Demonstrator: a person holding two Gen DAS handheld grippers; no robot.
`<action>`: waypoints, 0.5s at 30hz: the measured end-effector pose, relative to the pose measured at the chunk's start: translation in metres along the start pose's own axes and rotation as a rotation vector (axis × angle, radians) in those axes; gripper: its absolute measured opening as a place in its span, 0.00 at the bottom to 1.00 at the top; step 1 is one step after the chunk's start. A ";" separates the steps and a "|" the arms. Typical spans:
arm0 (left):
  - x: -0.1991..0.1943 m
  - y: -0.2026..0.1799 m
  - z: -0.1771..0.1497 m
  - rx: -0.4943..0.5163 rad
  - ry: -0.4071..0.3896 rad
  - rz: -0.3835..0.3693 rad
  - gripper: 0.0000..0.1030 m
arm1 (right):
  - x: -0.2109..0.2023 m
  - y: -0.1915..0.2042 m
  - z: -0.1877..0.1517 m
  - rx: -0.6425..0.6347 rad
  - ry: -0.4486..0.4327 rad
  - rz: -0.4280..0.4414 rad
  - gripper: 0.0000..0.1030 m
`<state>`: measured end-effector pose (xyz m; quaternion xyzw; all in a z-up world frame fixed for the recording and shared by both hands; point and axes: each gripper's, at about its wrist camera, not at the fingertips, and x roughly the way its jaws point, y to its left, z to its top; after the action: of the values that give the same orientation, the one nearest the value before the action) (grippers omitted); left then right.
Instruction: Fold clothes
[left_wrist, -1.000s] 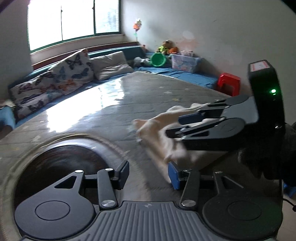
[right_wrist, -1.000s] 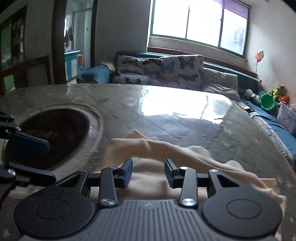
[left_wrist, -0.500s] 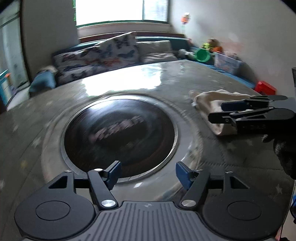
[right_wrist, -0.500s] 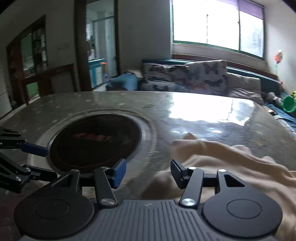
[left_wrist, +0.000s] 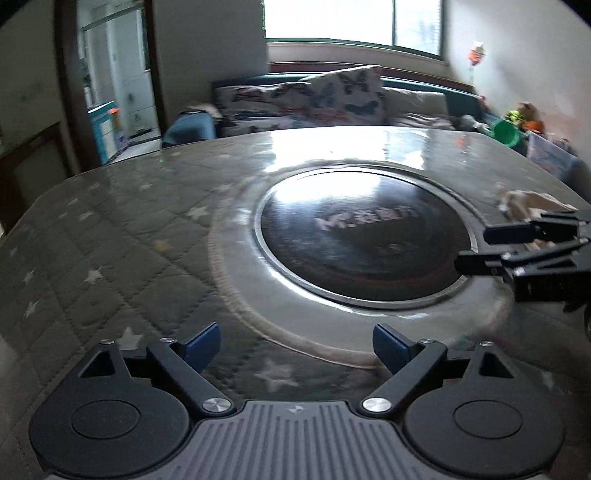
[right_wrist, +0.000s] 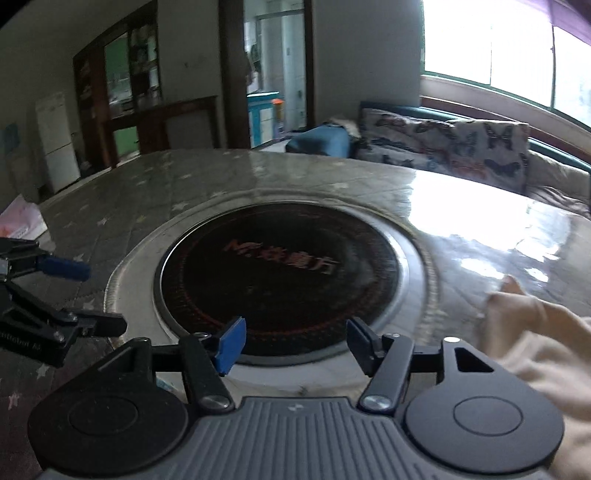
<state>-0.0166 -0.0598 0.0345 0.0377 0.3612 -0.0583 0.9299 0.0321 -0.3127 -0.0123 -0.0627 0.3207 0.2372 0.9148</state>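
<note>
A cream garment (right_wrist: 535, 339) lies crumpled on the table, at the right edge of the right wrist view; in the left wrist view only a bit of the garment (left_wrist: 524, 205) shows at the far right. My left gripper (left_wrist: 295, 347) hovers over the star-patterned table cover (left_wrist: 110, 240), its jaws opening wide with nothing between them. My right gripper (right_wrist: 295, 345) hangs over the rim of the dark round plate (right_wrist: 280, 273), left of the garment, jaws opening and empty. Each gripper shows in the other's view: the right gripper (left_wrist: 474, 248) and the left gripper (right_wrist: 86, 297).
The dark round plate (left_wrist: 362, 240) with its metal ring sits sunk in the middle of the table. A sofa with butterfly cushions (left_wrist: 325, 99) runs behind the table under the window. A green bucket (left_wrist: 506, 133) and a doorway (right_wrist: 273, 74) lie beyond.
Both views have swung left, off the garment and onto the dark plate. Both pairs of jaws have spread wider. The garment now lies free at the right.
</note>
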 end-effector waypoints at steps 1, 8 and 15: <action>0.002 0.003 0.001 -0.014 -0.003 0.011 0.90 | 0.004 0.001 0.001 -0.003 0.005 0.006 0.61; 0.014 0.023 0.010 -0.068 -0.015 0.092 0.94 | 0.029 0.004 0.009 0.021 0.023 0.037 0.68; 0.021 0.036 0.015 -0.099 -0.027 0.138 1.00 | 0.050 0.015 0.019 -0.016 0.047 0.039 0.90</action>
<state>0.0135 -0.0275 0.0318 0.0156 0.3476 0.0236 0.9372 0.0698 -0.2748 -0.0271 -0.0694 0.3416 0.2562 0.9016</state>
